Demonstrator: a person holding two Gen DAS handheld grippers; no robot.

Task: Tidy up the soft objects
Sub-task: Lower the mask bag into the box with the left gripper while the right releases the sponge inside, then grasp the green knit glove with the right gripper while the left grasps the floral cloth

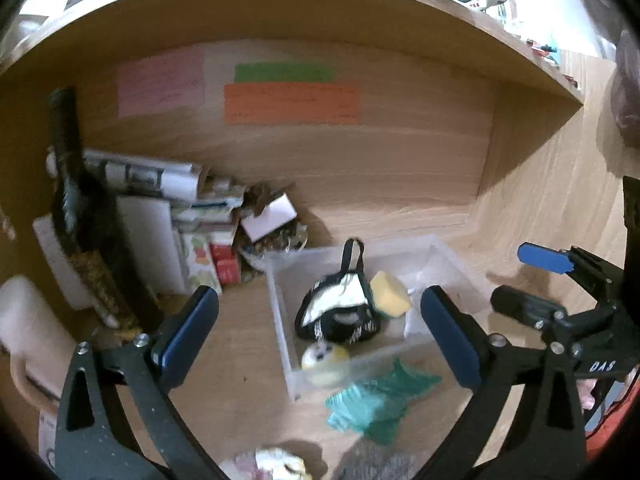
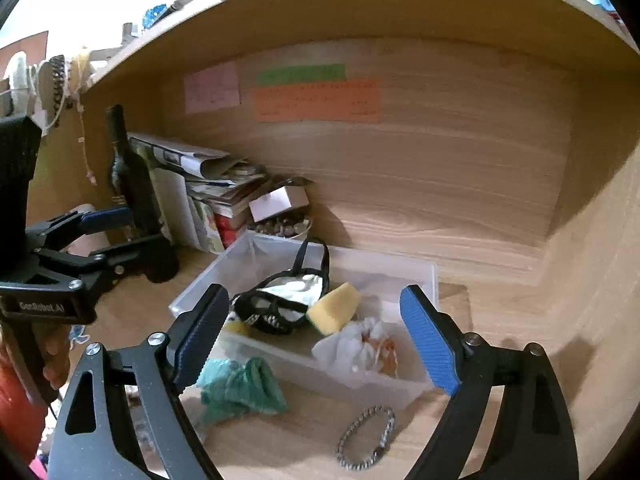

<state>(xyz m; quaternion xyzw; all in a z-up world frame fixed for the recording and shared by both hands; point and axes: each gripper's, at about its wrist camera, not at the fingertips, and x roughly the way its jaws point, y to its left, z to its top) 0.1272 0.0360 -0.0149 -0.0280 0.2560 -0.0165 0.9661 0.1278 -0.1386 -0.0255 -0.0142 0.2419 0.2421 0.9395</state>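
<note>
A clear plastic bin stands on the wooden desk. In it lie a black-and-white pouch, a yellow sponge, a white cloth bundle and a small yellow-white plush. A teal knitted cloth lies on the desk in front of the bin. My left gripper is open and empty above the bin's near-left part. My right gripper is open and empty above the bin's front. The right gripper also shows in the left wrist view, and the left gripper in the right wrist view.
A silver bracelet lies on the desk by the bin's front. Stacked papers and boxes, a dark bottle and a bowl of small items crowd the back left. Grey and pale cloth lies nearest.
</note>
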